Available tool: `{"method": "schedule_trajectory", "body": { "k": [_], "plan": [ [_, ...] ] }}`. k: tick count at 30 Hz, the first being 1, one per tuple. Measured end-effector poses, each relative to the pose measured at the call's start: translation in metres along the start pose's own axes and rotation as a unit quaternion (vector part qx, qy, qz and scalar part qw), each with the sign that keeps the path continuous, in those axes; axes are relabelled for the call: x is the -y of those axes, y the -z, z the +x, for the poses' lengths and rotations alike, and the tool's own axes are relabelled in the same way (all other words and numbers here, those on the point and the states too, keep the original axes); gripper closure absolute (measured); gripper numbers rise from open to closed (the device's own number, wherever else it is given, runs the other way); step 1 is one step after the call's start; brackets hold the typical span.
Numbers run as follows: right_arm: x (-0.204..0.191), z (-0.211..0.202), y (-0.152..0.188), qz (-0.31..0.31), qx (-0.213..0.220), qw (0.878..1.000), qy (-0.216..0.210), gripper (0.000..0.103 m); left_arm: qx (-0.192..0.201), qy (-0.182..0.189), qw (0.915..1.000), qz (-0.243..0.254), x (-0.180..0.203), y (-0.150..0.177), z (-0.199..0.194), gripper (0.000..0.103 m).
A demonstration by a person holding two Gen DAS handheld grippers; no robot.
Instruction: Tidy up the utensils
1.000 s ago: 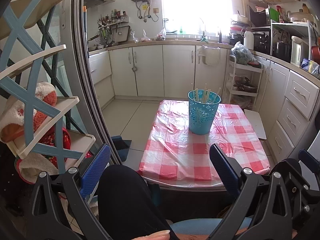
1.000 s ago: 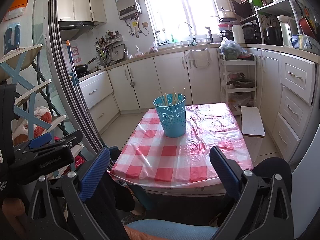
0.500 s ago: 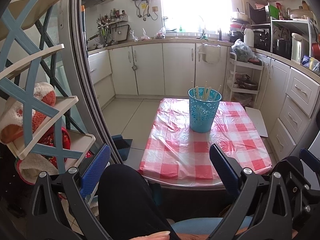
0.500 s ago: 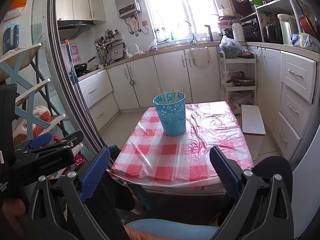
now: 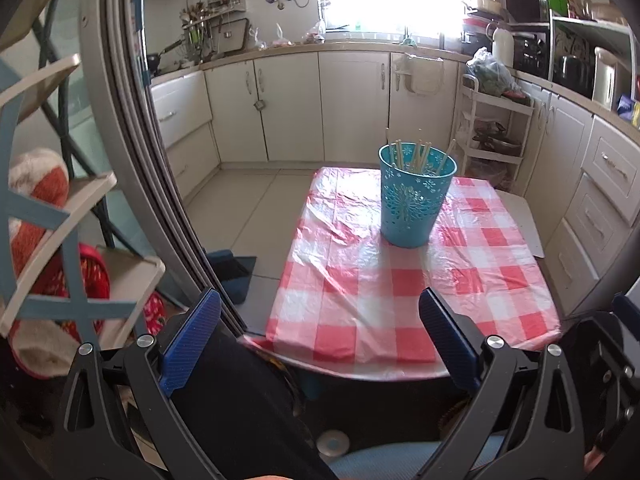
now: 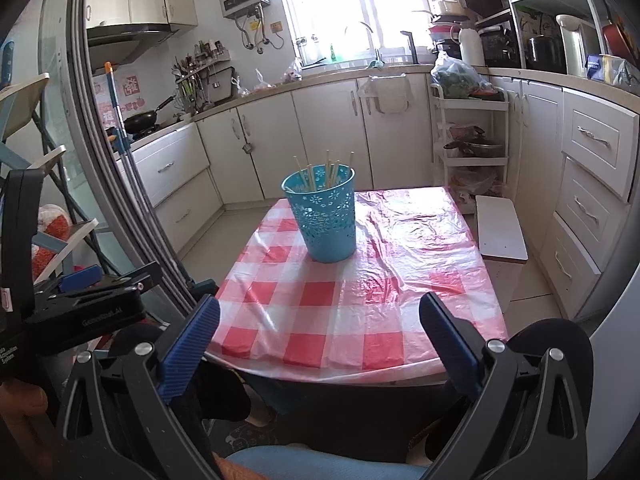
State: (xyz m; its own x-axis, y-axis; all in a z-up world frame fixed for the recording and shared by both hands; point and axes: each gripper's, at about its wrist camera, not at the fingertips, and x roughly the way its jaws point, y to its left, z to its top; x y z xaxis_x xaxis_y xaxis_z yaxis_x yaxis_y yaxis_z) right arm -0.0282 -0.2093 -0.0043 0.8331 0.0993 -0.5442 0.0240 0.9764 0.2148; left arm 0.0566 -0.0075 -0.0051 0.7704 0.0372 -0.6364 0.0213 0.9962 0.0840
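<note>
Both wrist views face the table (image 5: 360, 300) from nearby.

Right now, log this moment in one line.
left gripper: open, empty | right gripper: open, empty | chopsticks: in teal basket | table

A table (image 5: 400, 320) stands in the middle of the kitchen floor, and a perforated cup (image 5: 414, 200) sits upright on its far half with chopsticks (image 5: 420, 156) standing inside, their tips above the rim. Behind the table a run of cabinets (image 6: 320, 128) lines the back wall, with a tiered trolley (image 6: 472, 136) at the corner and drawers (image 6: 592, 184) along the right side. Left of the table, beyond a door frame (image 5: 132, 160), stands a shelf rack (image 5: 60, 240), and both grippers hang wide apart before the table's near edge.
</note>
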Motion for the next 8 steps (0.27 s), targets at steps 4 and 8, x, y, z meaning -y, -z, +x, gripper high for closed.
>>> {"method": "schedule_trajectory", "body": {
  "k": [4, 8],
  "plan": [
    [0.018, 0.030, -0.014, 0.019, -0.003, 1.000, 0.024, 0.007, -0.014, 0.003, 0.9999, -0.008, 0.003, -0.013, 0.023, 0.008],
    [0.033, 0.071, -0.021, 0.008, -0.020, 0.999, 0.050, 0.007, -0.022, -0.003, 0.9997, -0.006, 0.006, -0.021, 0.050, 0.008]
  ]
}}
